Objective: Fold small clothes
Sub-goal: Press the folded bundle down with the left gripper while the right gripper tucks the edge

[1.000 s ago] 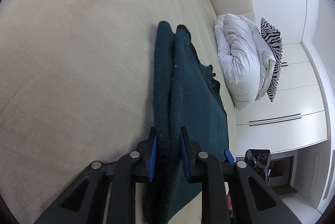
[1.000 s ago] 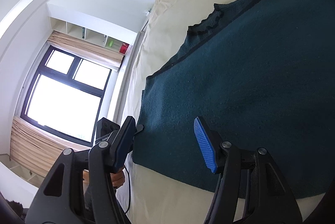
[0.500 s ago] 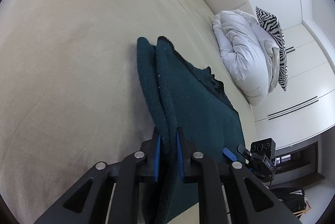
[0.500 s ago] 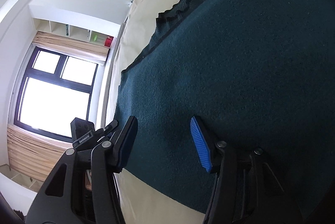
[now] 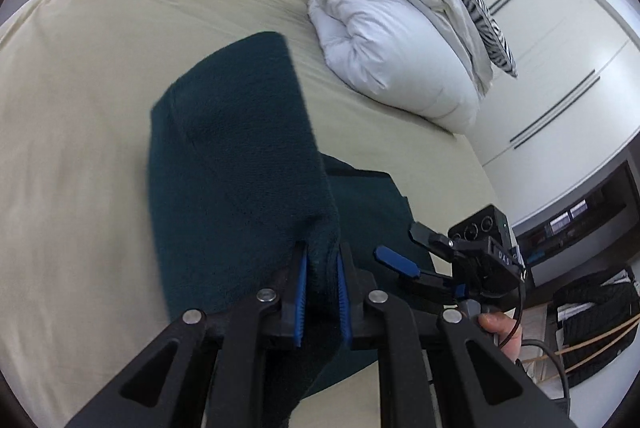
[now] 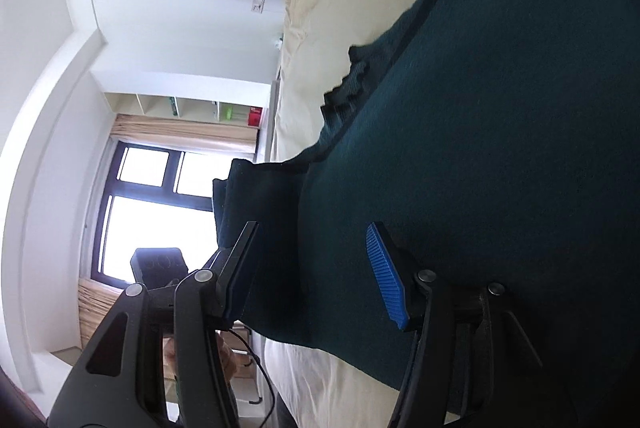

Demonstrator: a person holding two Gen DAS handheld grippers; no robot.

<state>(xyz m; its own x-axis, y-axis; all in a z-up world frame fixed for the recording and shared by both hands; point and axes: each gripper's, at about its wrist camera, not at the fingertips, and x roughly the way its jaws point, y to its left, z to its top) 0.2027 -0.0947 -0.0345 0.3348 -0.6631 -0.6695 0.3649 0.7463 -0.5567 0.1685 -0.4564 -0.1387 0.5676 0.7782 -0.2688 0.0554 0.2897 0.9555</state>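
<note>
Bed (image 5: 100, 75): cream sheet, teal garment (image 5: 240, 163) spread on it, long axis from 6 toward 12 in the left view. Left claw (image 5: 322, 288): clenched on a bunched fold of the garment, lifted off the sheet. Right claw (image 6: 316, 268): jaws opening, roughly half apart, over flat cloth at 6; pads not seen pressing it.

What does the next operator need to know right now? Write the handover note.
Left tongs: shut on a lifted fold of the dark green garment.
Right tongs: jaws opening, over the garment's flat part, pads not pressing it.
Garment lies on the beige bed, away from the white duvet.
Done: one side raised.
Left: carry it across, lay it down, finish folding.
</note>
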